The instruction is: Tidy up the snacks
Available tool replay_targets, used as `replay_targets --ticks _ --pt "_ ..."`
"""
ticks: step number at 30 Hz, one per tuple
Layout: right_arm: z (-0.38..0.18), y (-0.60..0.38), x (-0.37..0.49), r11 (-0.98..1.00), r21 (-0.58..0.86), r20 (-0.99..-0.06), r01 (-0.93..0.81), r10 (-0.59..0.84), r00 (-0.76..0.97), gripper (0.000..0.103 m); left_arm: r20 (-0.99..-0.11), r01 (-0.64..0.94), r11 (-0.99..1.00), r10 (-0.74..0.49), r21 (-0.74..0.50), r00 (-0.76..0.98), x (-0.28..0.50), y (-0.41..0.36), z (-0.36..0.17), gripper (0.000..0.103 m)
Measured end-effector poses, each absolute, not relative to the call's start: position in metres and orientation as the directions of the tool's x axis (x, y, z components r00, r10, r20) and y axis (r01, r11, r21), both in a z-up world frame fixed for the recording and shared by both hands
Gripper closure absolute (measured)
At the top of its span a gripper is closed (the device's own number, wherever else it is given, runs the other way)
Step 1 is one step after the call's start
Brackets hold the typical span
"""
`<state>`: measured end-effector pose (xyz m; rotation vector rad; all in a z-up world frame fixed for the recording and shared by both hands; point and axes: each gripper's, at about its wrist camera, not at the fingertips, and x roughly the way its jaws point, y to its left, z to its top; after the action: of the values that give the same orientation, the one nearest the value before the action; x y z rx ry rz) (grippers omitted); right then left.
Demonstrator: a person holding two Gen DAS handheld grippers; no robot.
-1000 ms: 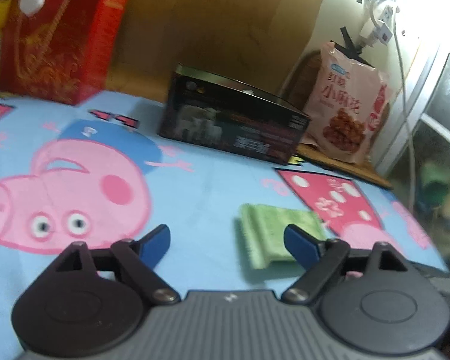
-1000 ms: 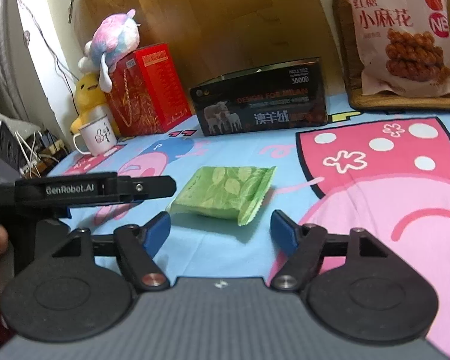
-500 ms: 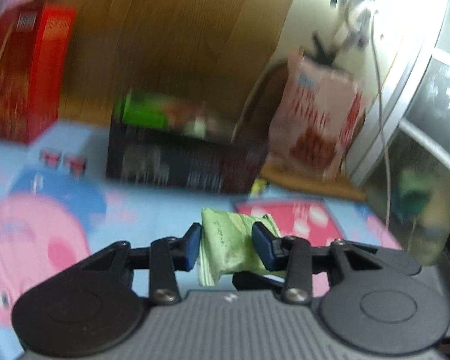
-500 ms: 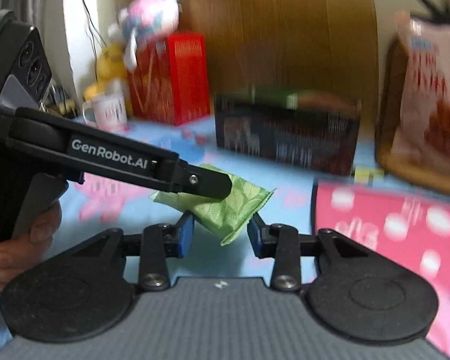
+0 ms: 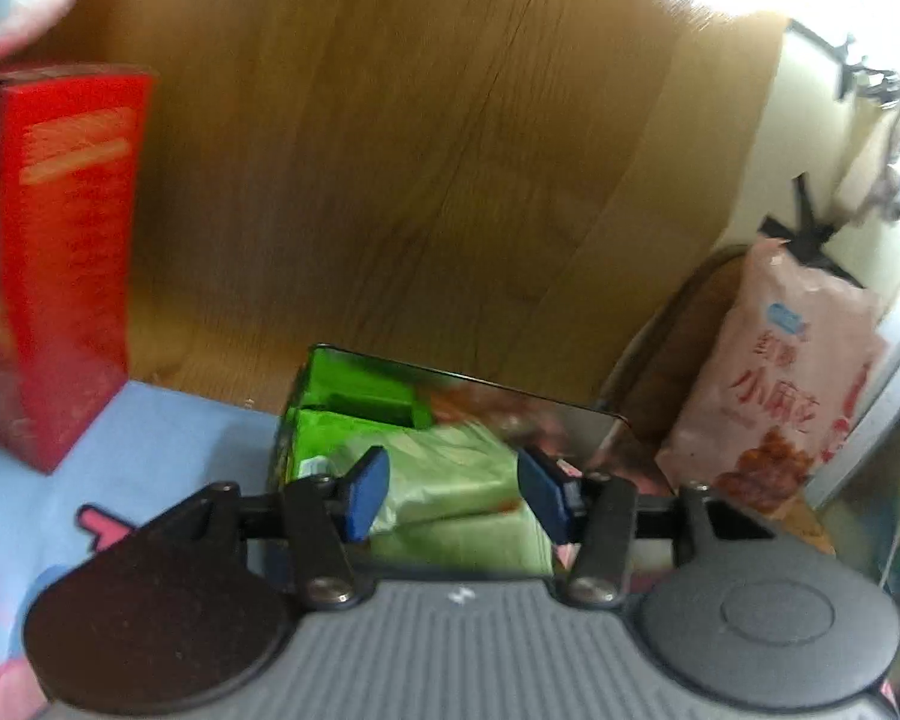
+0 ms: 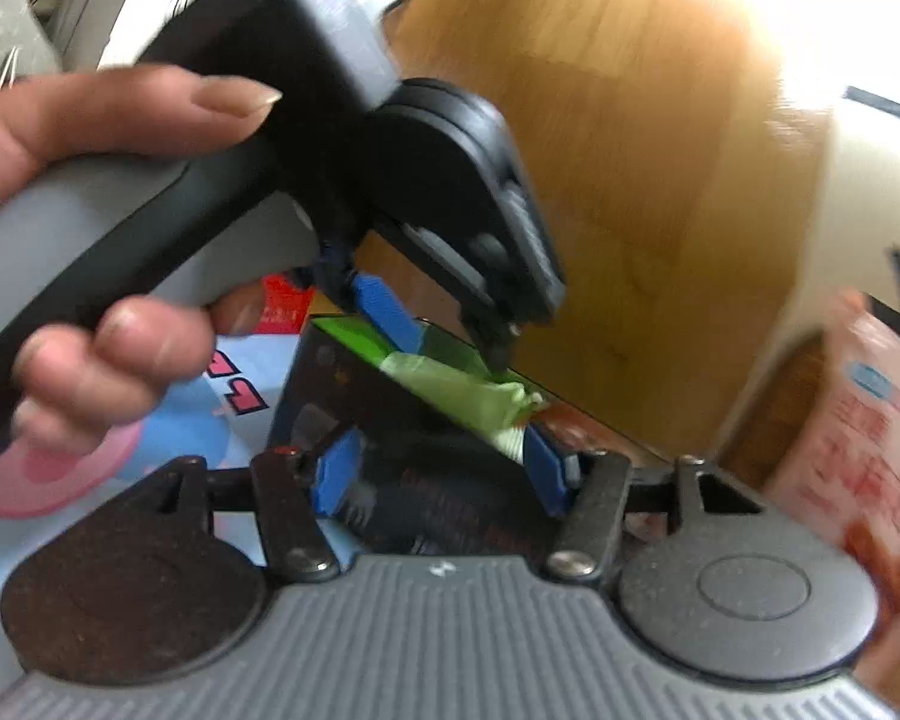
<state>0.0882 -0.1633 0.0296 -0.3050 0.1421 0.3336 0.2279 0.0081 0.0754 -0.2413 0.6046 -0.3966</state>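
Note:
A green snack packet [image 5: 444,468] sits between the blue pads of my left gripper [image 5: 453,495], just over the open top of the black box [image 5: 462,375]. The pads still touch it while the jaws are opening. Other green packets lie inside the box. In the right wrist view the left gripper [image 6: 444,348] hangs above the black box [image 6: 342,384] with the packet [image 6: 462,390] drooping from its tips. My right gripper [image 6: 441,474] is in front of the box, jaws opening wide. The packet's crimped end lies by its right pad, not pressed.
A tall red box [image 5: 60,252] stands at the left on the blue cartoon cloth [image 5: 168,438]. A pink bag of twisted snacks [image 5: 798,390] leans at the right. A wooden board [image 5: 390,180] rises close behind the box. A person's hand [image 6: 90,348] grips the left tool.
The green packet was picked off the cloth by both grippers and carried up and forward to the black box. The right gripper has since let go and rolled.

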Motion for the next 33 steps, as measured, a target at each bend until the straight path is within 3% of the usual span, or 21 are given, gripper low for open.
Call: replay_targets --ticks 3,13,15,18,23,33 --pt "0.026 -0.178 0.055 0.929 -0.159 -0.207 -0.335 0.3 0.931 0.038 -0.477 0.275 0.91 -0.399 -0.311 0.783 0.186 0.016 0.071 0.054" --pt "0.004 -0.231 -0.029 0.921 0.35 -0.303 -0.172 0.285 0.909 0.037 -0.589 0.216 0.958 -0.287 -0.189 0.756 0.075 0.026 0.043 0.051" --pt "-0.003 -0.237 -0.039 0.89 0.43 -0.302 -0.15 0.298 0.906 0.037 -0.599 0.211 0.969 -0.246 -0.128 0.762 0.058 0.023 0.036 0.045" --pt "-0.002 -0.237 -0.059 0.882 0.45 -0.263 -0.141 0.282 0.923 0.034 -0.599 0.206 0.976 -0.206 -0.07 0.774 0.039 0.021 0.028 0.033" --pt "-0.001 -0.236 -0.054 0.882 0.452 -0.285 -0.13 0.281 0.916 0.034 -0.602 0.167 0.986 -0.12 0.022 0.789 0.03 0.018 0.005 0.032" --pt "-0.009 -0.248 -0.041 0.848 0.517 -0.338 -0.116 0.328 0.882 0.034 -0.603 0.151 0.988 -0.1 0.034 0.791 0.031 0.019 0.004 0.025"
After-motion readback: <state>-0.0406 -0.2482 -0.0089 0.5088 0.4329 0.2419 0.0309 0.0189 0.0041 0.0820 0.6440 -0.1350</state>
